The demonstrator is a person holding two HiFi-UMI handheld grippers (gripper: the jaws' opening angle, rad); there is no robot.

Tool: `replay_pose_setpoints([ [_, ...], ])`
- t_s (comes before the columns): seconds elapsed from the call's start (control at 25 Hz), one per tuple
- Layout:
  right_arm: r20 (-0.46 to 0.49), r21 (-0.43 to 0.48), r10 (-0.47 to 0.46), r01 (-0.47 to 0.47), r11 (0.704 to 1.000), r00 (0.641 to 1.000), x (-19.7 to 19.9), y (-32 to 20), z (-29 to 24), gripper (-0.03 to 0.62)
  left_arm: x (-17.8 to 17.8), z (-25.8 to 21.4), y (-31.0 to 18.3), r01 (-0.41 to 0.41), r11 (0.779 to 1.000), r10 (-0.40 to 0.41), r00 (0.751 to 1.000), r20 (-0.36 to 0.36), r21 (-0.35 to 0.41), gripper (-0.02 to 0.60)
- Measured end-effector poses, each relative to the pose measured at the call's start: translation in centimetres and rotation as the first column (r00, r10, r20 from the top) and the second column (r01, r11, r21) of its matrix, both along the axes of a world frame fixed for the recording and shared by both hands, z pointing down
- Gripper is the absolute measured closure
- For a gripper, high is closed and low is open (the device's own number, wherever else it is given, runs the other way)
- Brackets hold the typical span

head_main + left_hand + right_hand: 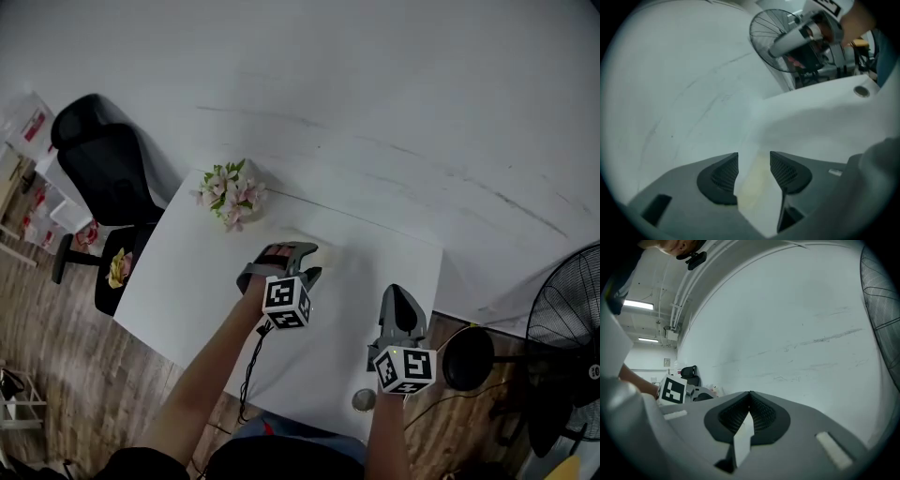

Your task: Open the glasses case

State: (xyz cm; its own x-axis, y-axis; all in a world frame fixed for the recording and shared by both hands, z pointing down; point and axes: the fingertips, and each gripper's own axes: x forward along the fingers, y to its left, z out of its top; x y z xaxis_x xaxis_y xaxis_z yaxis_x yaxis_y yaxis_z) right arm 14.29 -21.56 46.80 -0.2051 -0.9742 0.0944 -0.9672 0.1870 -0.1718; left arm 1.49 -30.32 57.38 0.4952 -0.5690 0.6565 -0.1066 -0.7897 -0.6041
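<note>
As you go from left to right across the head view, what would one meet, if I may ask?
Black office chair → flowers → left gripper → right gripper → round black base → fan.

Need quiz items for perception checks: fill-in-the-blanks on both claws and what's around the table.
The left claw is ____. The right claw is ____. The flowers sit on the white ____. The chair is coloured ____.
Missing: open; shut; table; black.
</note>
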Motion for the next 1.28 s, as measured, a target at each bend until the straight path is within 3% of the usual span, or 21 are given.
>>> replay_pose_setpoints([
  [0.08, 0.001, -0.002, -0.001, 0.001, 1.000, 1.000, 0.2, 0.0, 0.1, 0.585, 0.4, 1.7, -0.1, -0.051, 0.999, 0.050, 0.994, 0.102, 0.007, 0.362],
  [0.32, 0.008, -0.017, 0.008, -0.008, 1.000, 1.000, 1.1, 0.0, 0.8, 0.585, 0.6, 4.9, -0.8, -0.130, 0.991, 0.128, 0.945, 0.301, -0.016, 0.364],
  [0.64, 0.000, -0.019, 0.006, -0.006, 1.000, 1.000, 1.1, -0.4, 0.7, 0.585, 1.9, 7.5, -1.5, -0.191, 0.981, 0.174, 0.912, 0.371, 0.010, 0.375],
  [1.28, 0.000, -0.032, 0.023, -0.023, 0.999, 1.000, 1.8, -0.3, 1.1, 0.585, 1.5, 8.9, -1.9, -0.200, 0.980, 0.177, 0.896, 0.407, 0.015, 0.453],
])
